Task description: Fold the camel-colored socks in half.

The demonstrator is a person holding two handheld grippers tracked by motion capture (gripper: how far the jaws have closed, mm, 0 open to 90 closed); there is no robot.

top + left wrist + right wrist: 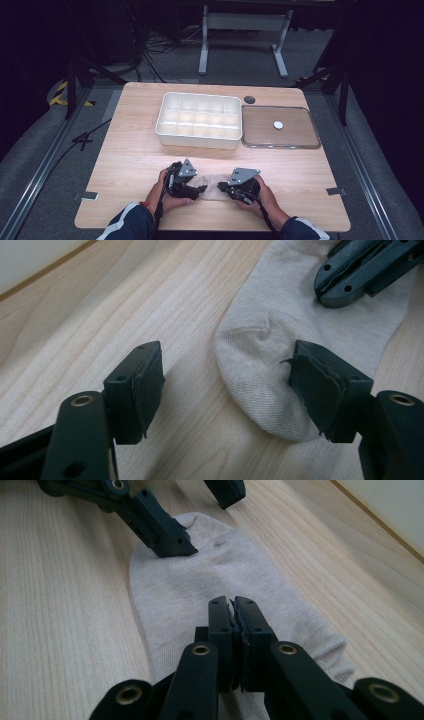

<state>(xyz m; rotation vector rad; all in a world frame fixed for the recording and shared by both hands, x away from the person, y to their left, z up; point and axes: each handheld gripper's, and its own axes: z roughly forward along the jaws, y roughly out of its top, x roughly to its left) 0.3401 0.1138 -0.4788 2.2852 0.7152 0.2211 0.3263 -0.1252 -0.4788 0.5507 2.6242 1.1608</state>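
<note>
Beige knit sock flat on tabletop: our right gripper fingers pinched closed pinning it, left gripper fingers wide around the toe.

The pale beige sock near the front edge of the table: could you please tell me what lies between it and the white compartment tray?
Only bare wooden tabletop separates the pale beige sock from the white compartment tray, as the high view shows.

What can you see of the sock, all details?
The sock is pale beige ribbed knit, a short ankle type, lying flat on the wooden table near the front edge. The right gripper is shut, jaws together on its fabric. The left gripper stands open astride the rounded end, one jaw over the knit.
</note>
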